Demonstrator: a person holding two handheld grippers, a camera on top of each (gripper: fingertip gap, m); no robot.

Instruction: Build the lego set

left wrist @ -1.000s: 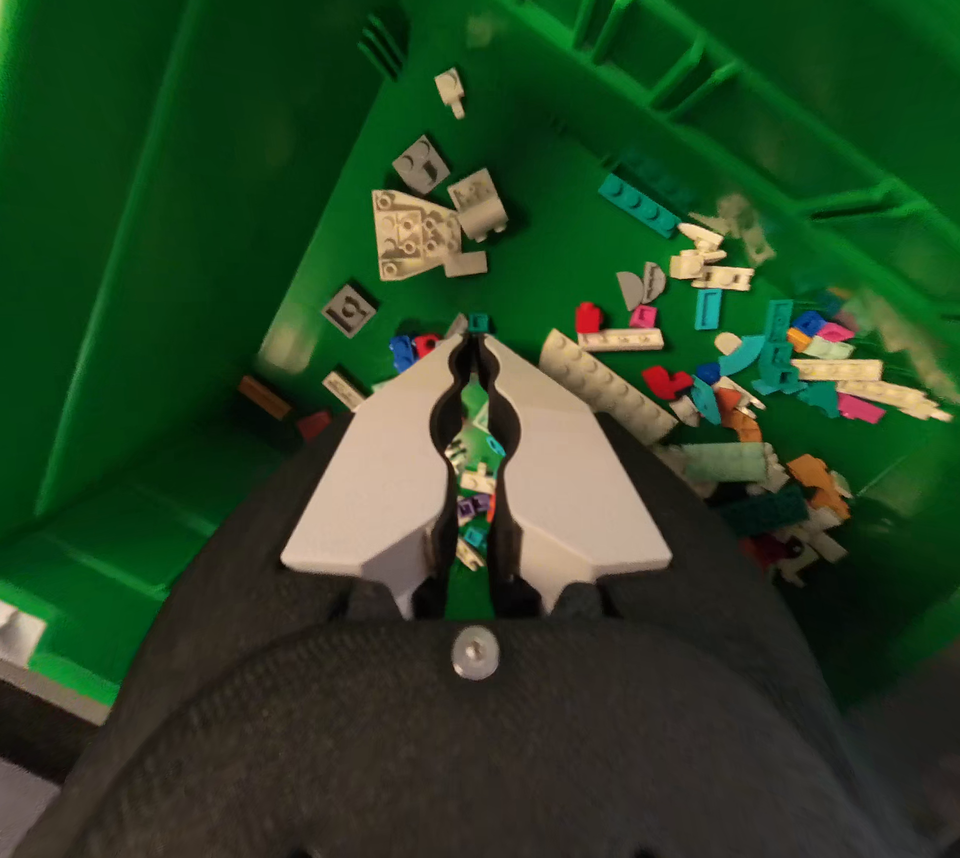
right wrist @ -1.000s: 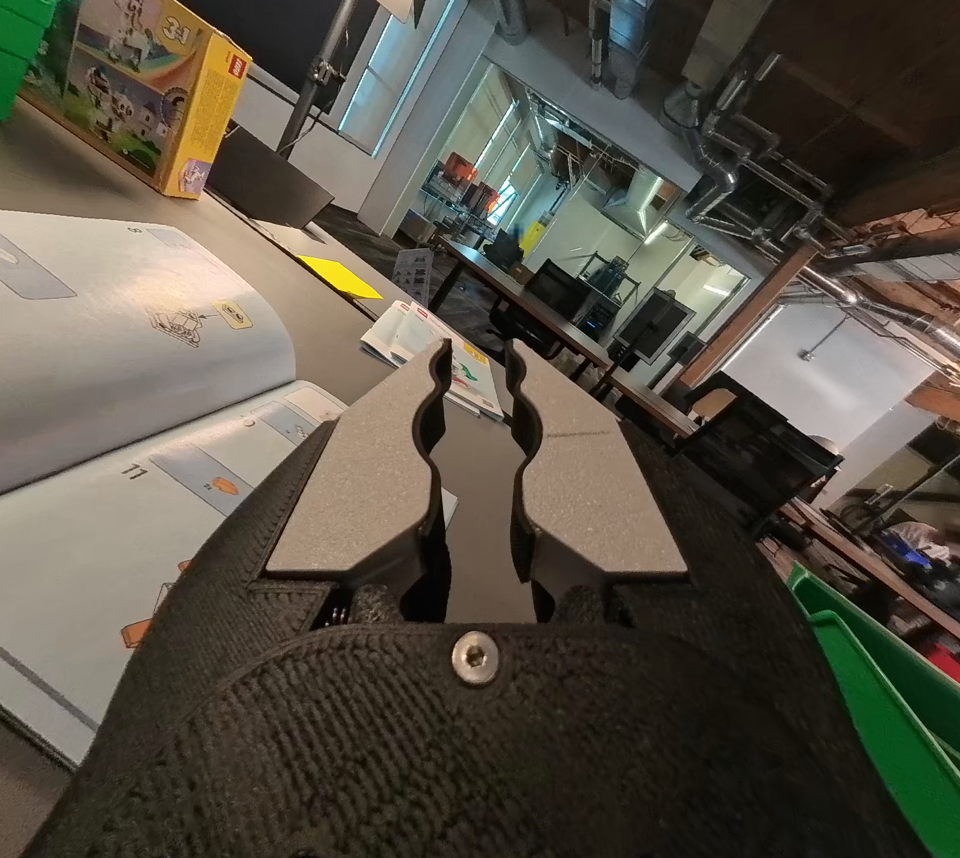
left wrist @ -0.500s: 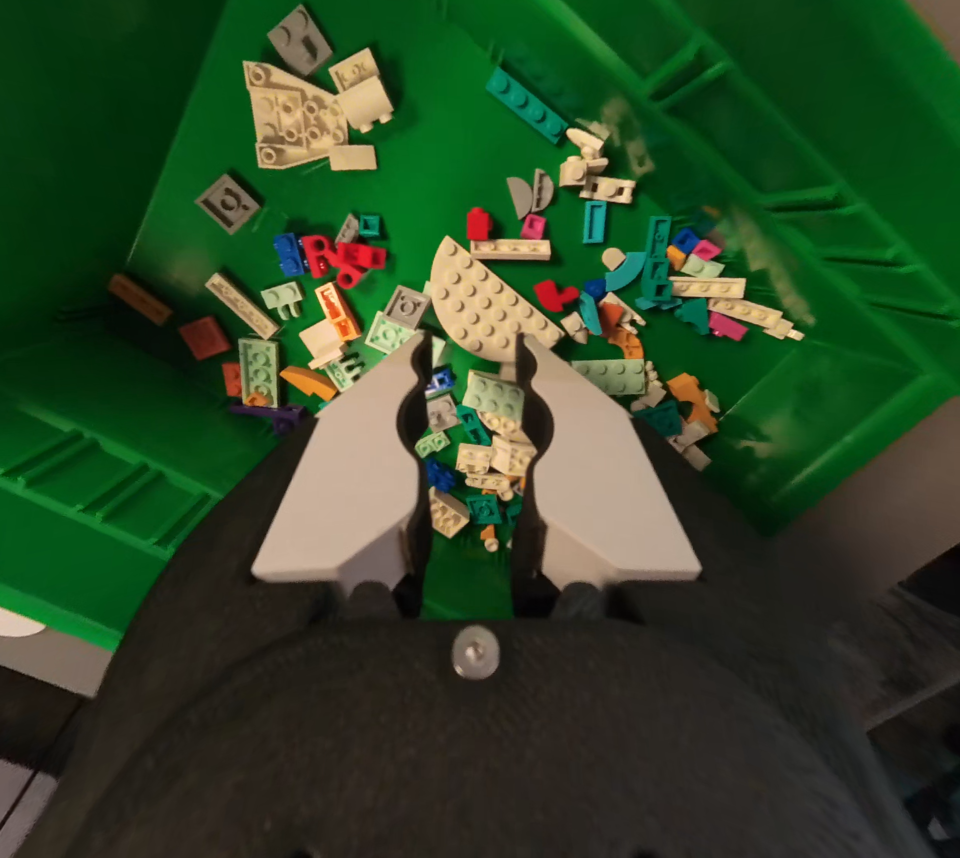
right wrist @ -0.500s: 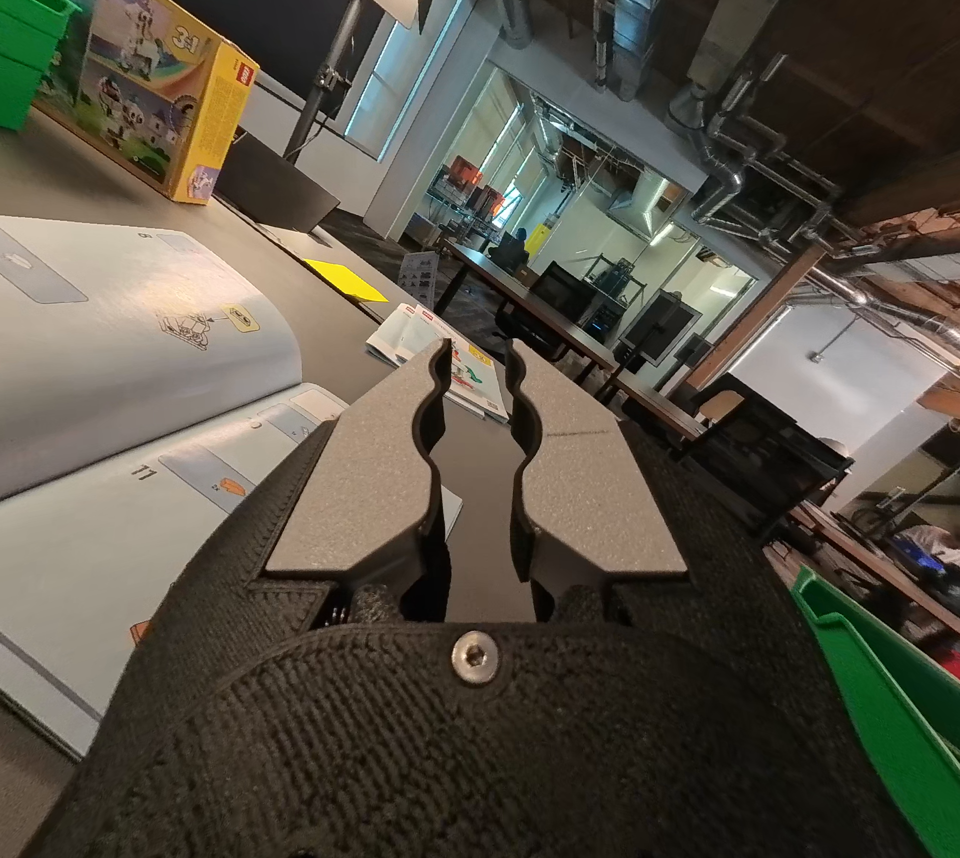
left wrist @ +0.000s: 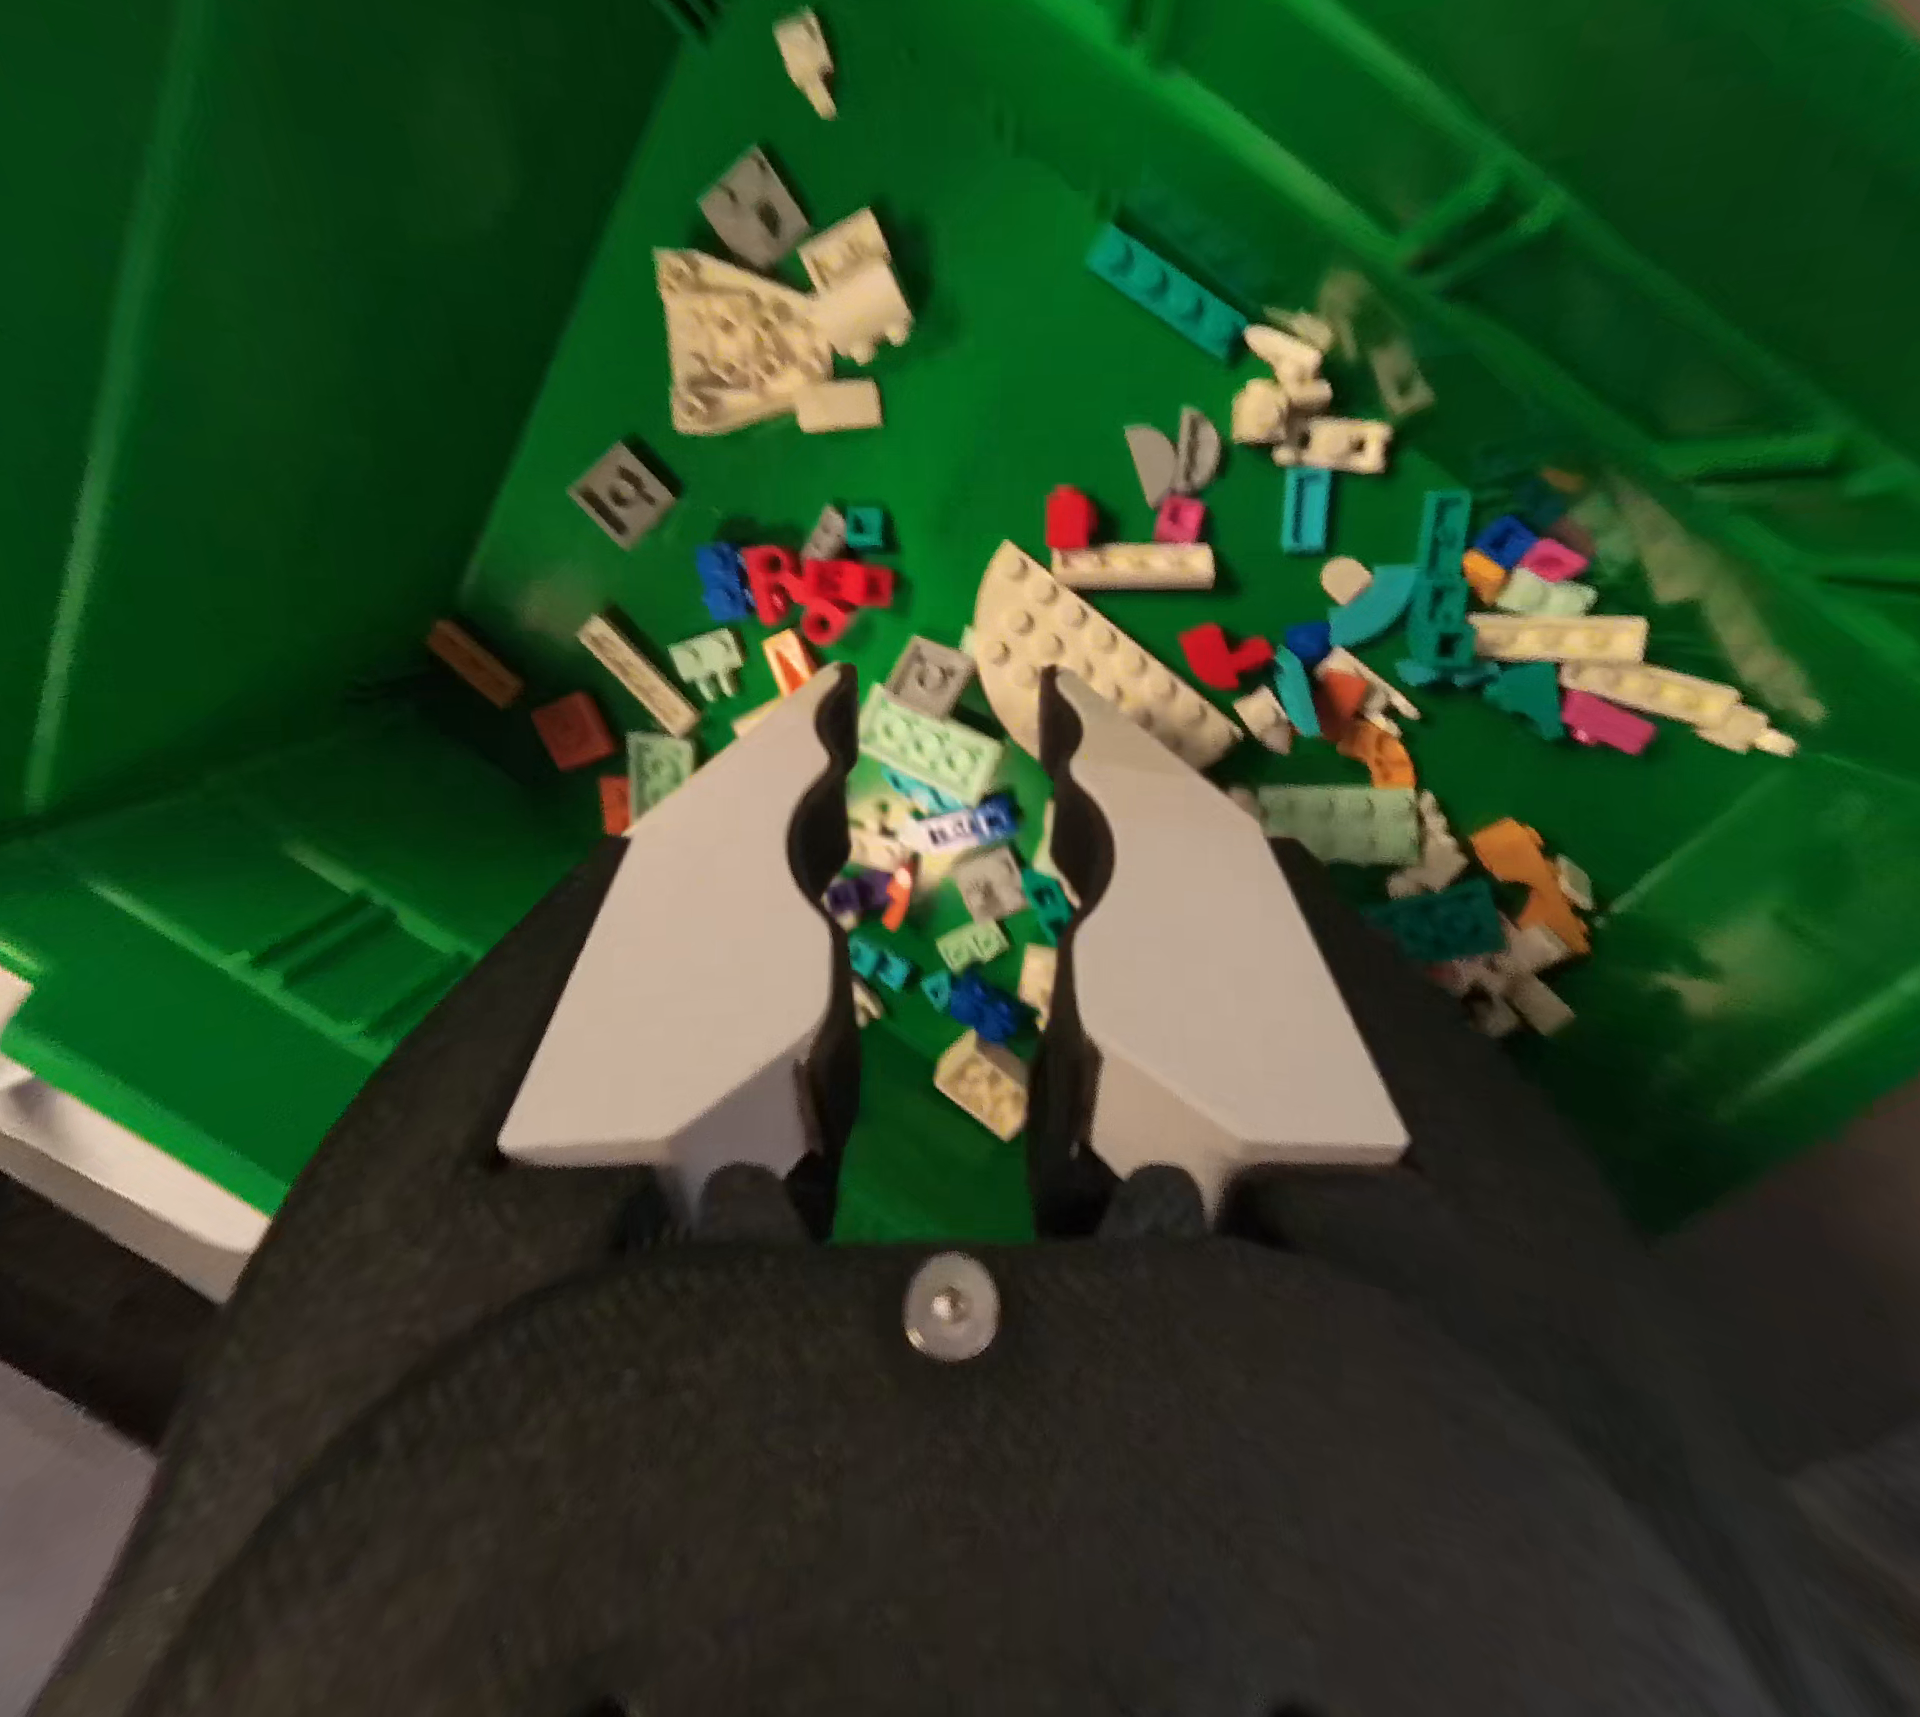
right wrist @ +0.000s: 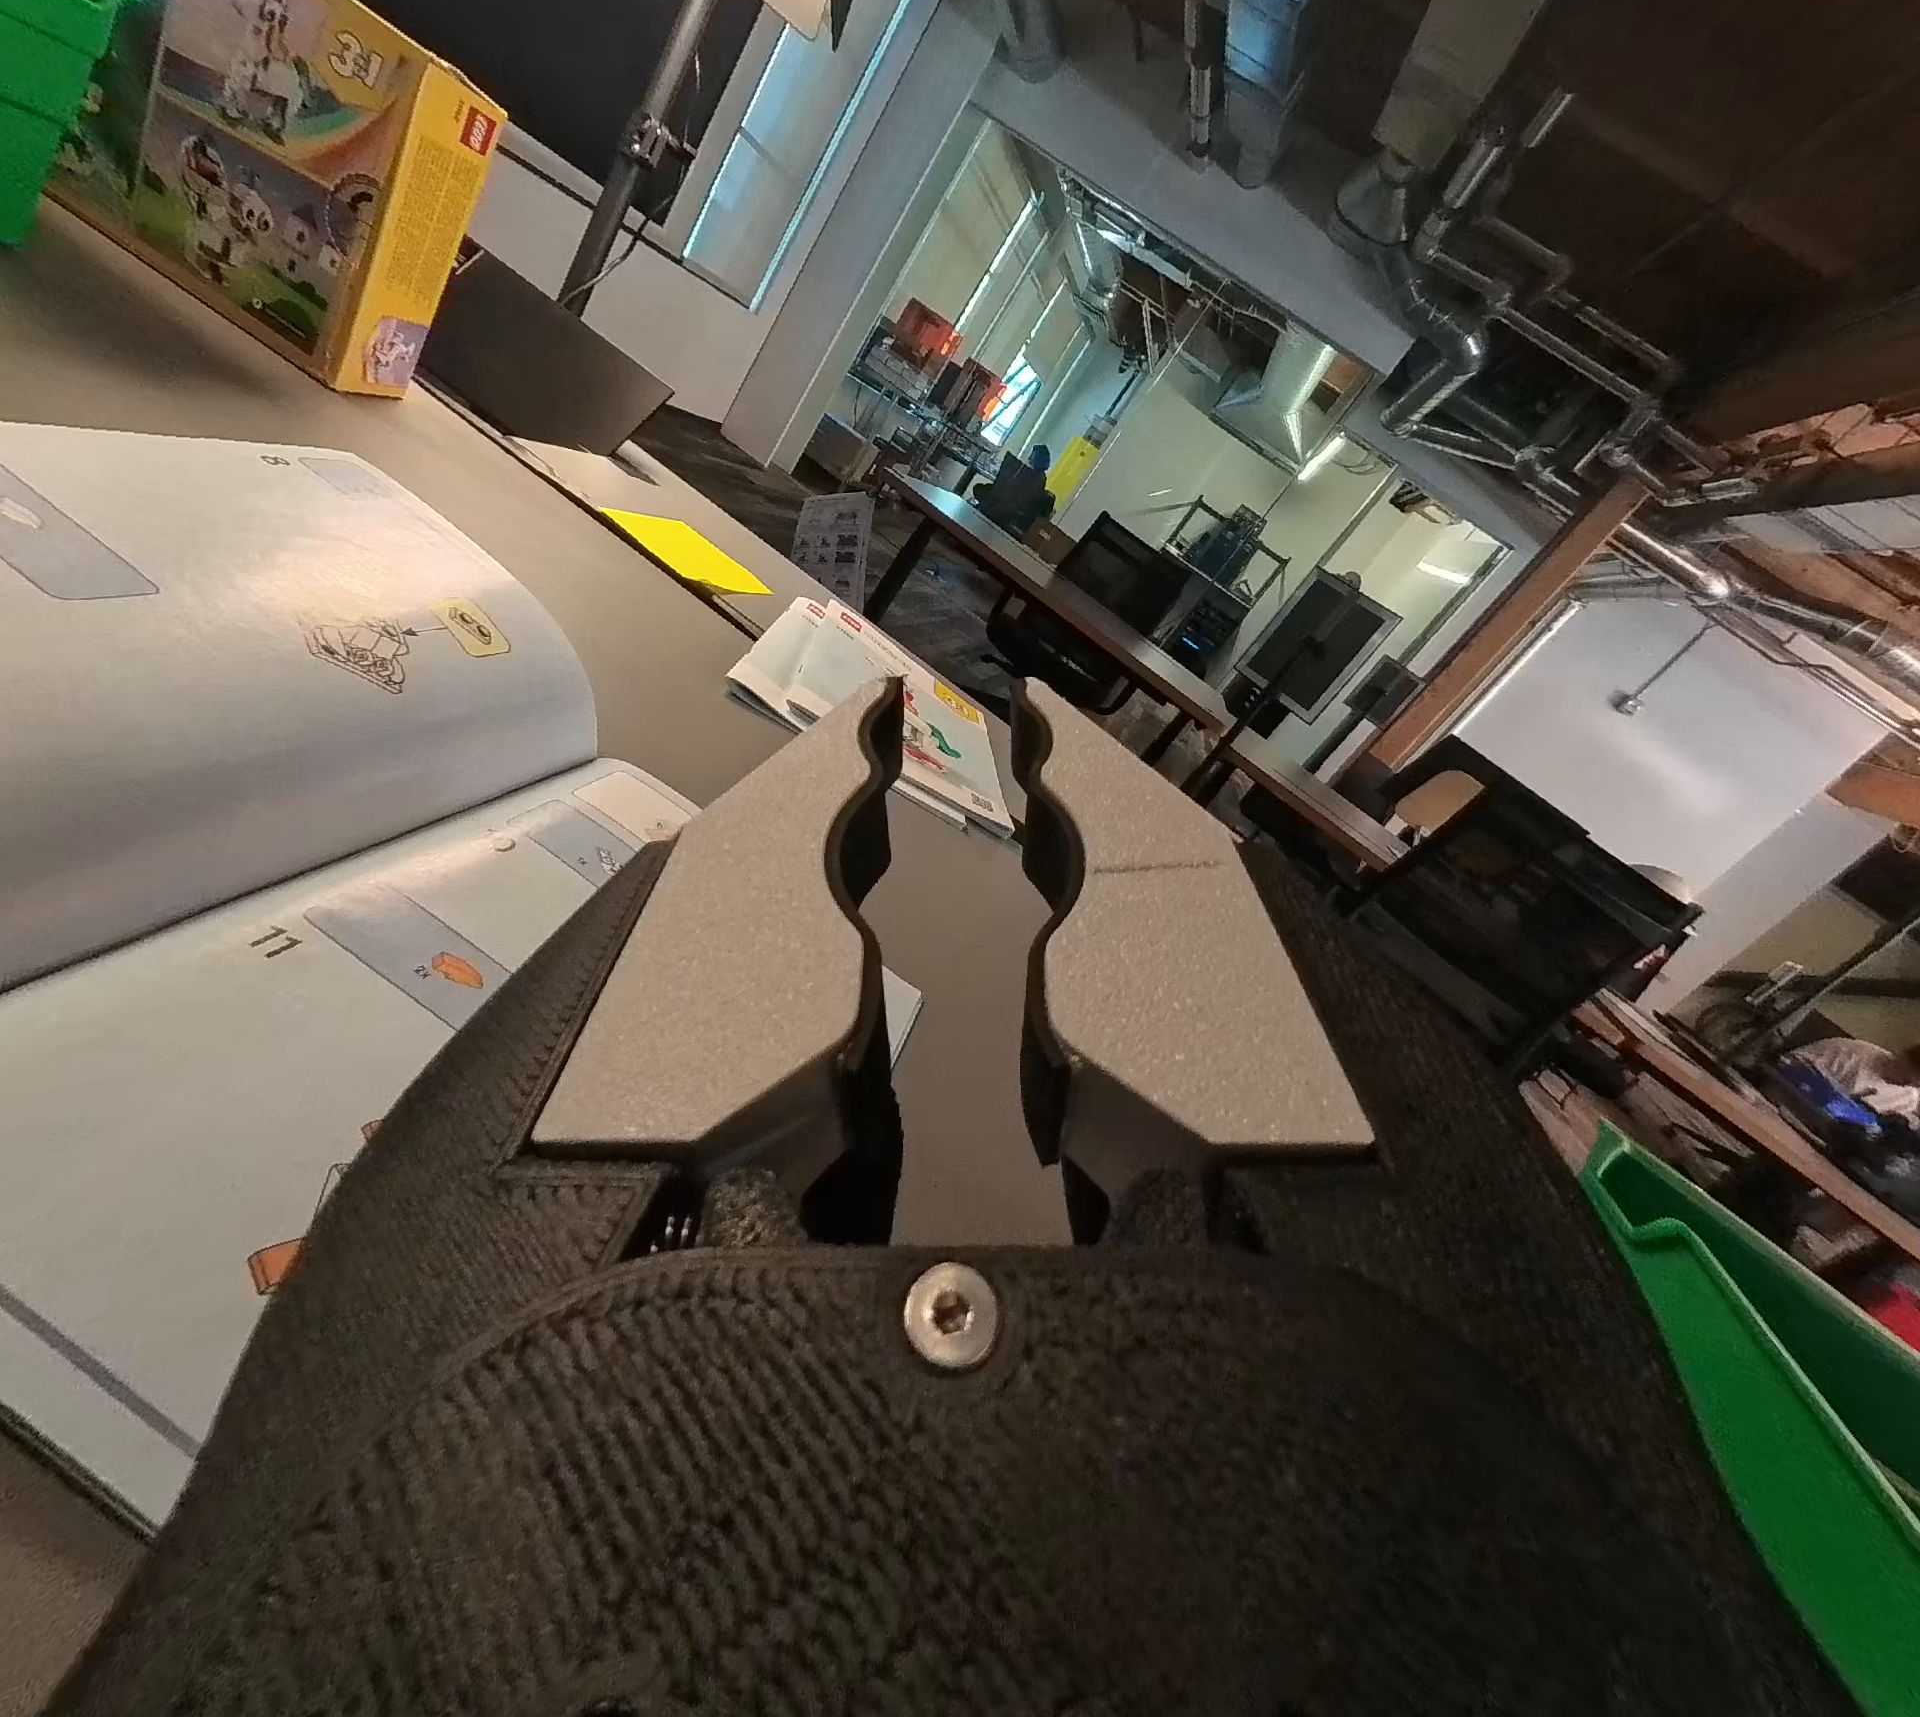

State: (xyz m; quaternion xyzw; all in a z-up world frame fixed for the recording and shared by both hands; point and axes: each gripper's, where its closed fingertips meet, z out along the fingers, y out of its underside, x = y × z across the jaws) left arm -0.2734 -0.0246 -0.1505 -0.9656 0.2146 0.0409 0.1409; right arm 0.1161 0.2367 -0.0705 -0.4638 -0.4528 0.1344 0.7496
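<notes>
In the left wrist view my left gripper (left wrist: 948, 680) is open and empty above the floor of a green bin (left wrist: 312, 317). Loose lego pieces lie scattered there. A pale green plate (left wrist: 930, 748) and small mixed pieces show between the fingers. A white half-round plate (left wrist: 1091, 659) lies just past the right fingertip. White wedge plates (left wrist: 738, 337) lie farther back. In the right wrist view my right gripper (right wrist: 956, 696) is open and empty above a grey table, beside the open instruction booklet (right wrist: 260, 732).
The lego box (right wrist: 270, 109) stands at the back left of the table (right wrist: 665, 607), next to a green bin (right wrist: 42, 78). A second booklet (right wrist: 862, 711) and a yellow sheet (right wrist: 686, 550) lie ahead. Another green bin's rim (right wrist: 1766, 1376) is at lower right. The left gripper's tips are roughly 50 centimeters from the right gripper's.
My left gripper was shut one second ago and has opened. It has shifted over the pile inside the bin, and the view is blurred. The right gripper has barely moved.
</notes>
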